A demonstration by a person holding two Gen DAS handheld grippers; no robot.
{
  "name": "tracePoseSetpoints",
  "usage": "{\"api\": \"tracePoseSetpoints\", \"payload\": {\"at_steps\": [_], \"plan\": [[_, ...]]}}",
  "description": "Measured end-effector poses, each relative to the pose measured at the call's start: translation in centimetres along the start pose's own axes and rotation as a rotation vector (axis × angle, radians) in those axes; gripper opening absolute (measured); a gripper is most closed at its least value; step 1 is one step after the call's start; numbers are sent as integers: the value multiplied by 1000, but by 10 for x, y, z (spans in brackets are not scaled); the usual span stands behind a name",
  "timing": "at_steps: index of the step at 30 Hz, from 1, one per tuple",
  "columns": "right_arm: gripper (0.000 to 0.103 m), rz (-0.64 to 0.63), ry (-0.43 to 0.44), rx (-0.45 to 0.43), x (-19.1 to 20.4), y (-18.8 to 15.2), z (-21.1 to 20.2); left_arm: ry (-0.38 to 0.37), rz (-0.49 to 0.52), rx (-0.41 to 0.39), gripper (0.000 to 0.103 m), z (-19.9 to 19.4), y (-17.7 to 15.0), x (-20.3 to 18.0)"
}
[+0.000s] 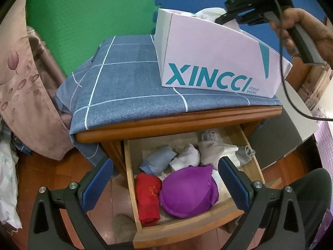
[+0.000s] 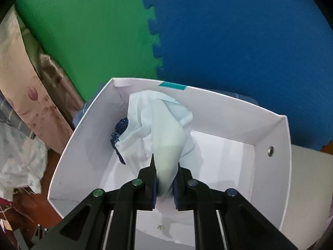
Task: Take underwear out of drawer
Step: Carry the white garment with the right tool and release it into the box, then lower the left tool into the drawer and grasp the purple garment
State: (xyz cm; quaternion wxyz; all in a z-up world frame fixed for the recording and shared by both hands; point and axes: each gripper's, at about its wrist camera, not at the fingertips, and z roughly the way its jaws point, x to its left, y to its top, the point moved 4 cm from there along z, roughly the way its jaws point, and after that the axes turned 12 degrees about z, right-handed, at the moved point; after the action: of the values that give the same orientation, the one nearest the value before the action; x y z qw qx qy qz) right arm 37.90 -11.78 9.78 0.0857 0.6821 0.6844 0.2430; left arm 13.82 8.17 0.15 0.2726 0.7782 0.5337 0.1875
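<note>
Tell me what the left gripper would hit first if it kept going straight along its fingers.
Most likely the purple bra at the front of the open drawer: it sits centred between the open left gripper fingers, with the red roll just beside it. Depth is uncertain in this fisheye view.

The white garment [image 2: 166, 129] covers most of a dark dotted piece [image 2: 119, 133]; the drawer's [image 1: 133, 187] back lies under the cabinet top [image 1: 166, 123].
</note>
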Motion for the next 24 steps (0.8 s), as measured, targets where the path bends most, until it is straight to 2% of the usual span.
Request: {"api": "tracePoseSetpoints", "payload": {"at_steps": [2, 4, 6, 11, 14, 16, 19, 21, 24], "plan": [[14, -13, -14, 12, 8, 0, 9, -6, -7, 2, 100, 0, 0, 1], [26, -15, -26, 19, 13, -1, 14, -11, -14, 6, 100, 1, 0, 3], [50, -21, -27, -3, 19, 0, 13, -17, -27, 8, 100, 1, 0, 6], [51, -32, 17, -111, 27, -4, -12, -34, -69, 11, 100, 2, -2, 14], [51, -21, 80, -252, 25, -12, -52, -48, -95, 11, 101, 3, -2, 17], [52, 26, 173, -355, 13, -34, -88, -47, -102, 7, 101, 2, -3, 19], [62, 90, 259, -487, -17, -90, -134, -44, -103, 13, 101, 2, -4, 19], [67, 118, 258, -543, -45, -137, -150, -45, -101, 26, 101, 4, -5, 18], [68, 124, 194, -526, -84, -190, -147, -58, -93, 50, 101, 8, -7, 15]]}}
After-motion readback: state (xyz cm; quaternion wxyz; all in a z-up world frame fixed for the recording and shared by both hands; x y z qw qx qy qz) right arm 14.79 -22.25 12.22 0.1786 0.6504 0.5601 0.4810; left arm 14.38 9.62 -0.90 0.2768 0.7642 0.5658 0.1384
